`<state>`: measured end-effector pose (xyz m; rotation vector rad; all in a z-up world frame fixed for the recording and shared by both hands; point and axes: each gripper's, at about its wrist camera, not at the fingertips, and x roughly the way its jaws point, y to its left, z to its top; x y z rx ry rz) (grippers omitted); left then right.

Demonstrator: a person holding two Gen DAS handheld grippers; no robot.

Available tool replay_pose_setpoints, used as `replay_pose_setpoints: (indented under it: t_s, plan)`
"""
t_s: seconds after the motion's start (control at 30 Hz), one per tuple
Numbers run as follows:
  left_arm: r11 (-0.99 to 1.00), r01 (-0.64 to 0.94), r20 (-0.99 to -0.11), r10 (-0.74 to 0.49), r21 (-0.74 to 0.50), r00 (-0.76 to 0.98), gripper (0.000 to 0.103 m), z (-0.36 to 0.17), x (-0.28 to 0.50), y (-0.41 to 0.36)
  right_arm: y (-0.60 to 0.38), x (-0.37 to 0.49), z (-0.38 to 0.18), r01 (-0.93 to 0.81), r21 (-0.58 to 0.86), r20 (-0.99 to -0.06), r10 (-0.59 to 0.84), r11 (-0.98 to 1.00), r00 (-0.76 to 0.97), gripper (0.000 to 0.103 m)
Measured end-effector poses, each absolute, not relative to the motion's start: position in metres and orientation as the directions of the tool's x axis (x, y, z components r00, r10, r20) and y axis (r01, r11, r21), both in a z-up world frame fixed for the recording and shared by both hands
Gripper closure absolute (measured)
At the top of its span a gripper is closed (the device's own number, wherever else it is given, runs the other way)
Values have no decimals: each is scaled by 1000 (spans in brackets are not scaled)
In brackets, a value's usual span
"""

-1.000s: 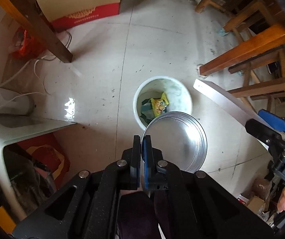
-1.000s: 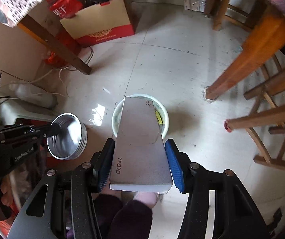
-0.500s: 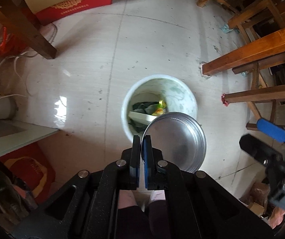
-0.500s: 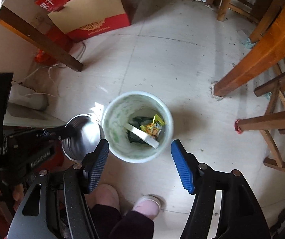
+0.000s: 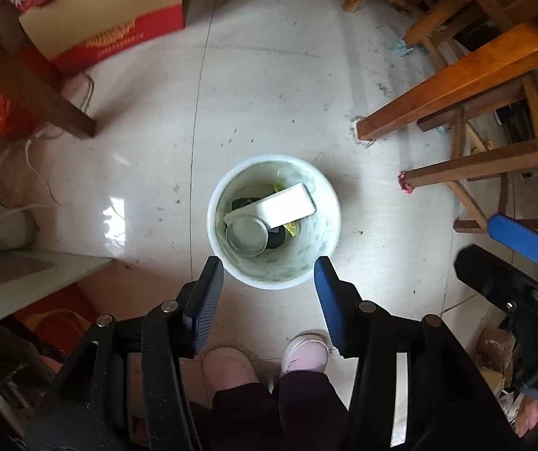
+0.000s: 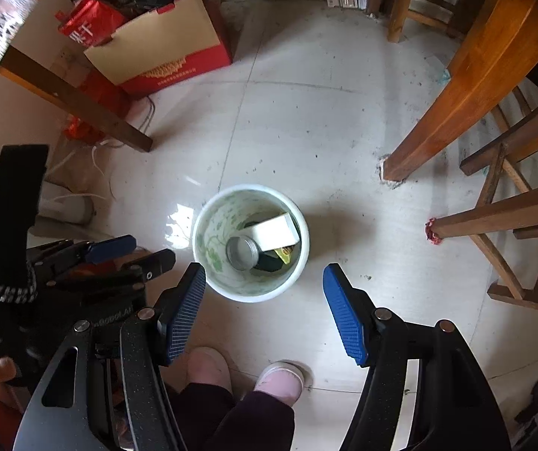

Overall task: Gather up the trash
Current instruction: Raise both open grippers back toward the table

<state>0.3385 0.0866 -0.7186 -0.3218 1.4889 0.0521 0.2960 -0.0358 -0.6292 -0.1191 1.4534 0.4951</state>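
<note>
Both my claws hang over the bin (image 5: 274,221), pointing almost straight down. My left gripper (image 5: 267,293) has just been opening, and its jaws now stand apart with nothing between them. My right gripper (image 6: 265,310) is spread too and holds nothing. The metal tin (image 5: 247,235) lies inside the bin, open side up, leaning by the white box (image 5: 287,206), with a yellow wrapper (image 5: 290,228) under them. So both pieces look delivered, I judge. To finish this drop well, I should lift both claws straight up, jaws left wide, so no finger clips the rim and tips the bin. Then I look around the floor (image 5: 269,86) for the next scrap; none shows here, unless the bit by the bench leg (image 6: 433,230) counts.
</note>
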Motion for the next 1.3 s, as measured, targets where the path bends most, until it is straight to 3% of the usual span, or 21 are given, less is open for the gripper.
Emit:
replay_pose_setpoints:
  t_s: [0.33, 0.57, 1.03, 1.3]
  plan:
    - [974, -190, -970, -76, -121, 230, 54, -566, 336, 98, -35, 298, -531, -385, 226, -951, 288, 895, 110, 42]
    - [959, -233, -932, -72, -163, 355, 54, -437, 326, 110, -45, 292, -410, -357, 232, -921, 323, 905, 219, 42]
    - [982, -106, -756, -48, -153, 652, 54, -198, 307, 115, -59, 271, -188, -296, 198, -791, 331, 934, 515, 42]
    - [990, -6, -647, -86, -140, 758, 54, -109, 284, 118, -57, 243, -87, -268, 161, -666, 305, 950, 681, 40]
